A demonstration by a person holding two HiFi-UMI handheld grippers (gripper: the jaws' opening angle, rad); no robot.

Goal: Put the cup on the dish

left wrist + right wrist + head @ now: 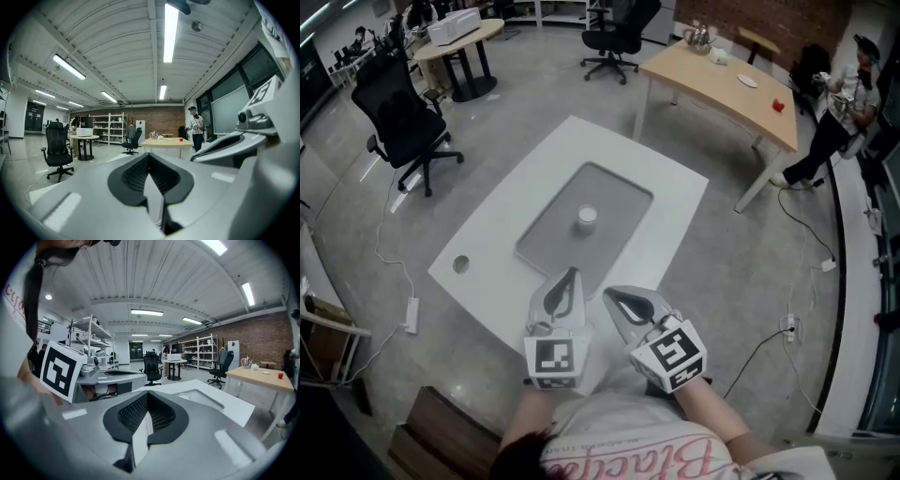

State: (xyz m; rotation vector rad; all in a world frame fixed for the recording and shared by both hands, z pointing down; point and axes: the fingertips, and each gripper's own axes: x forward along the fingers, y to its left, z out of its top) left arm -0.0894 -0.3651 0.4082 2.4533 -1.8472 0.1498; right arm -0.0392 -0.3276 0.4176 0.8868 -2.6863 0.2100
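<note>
A small white cup (pixel 587 218) stands upright in the middle of a shallow grey rectangular dish (pixel 615 195) on the white table (pixel 670 192). Both grippers hang close to the person's body, short of the table's near edge and well apart from the cup. My left gripper (pixel 572 275) has its jaws shut with nothing between them, as the left gripper view also shows (pixel 149 155). Beside it, my right gripper (pixel 610 293) is shut and empty too (pixel 146 394). In the right gripper view the dish (pixel 206 399) appears as a grey recess on the table.
A small round grey spot (pixel 460 264) marks the table's left corner. Black office chairs (pixel 403 127) (pixel 617 33) stand on the floor beyond it. A wooden table (pixel 722 84) sits at the back right, with a person (pixel 839 108) beside it. Cables (pixel 769 342) trail on the floor.
</note>
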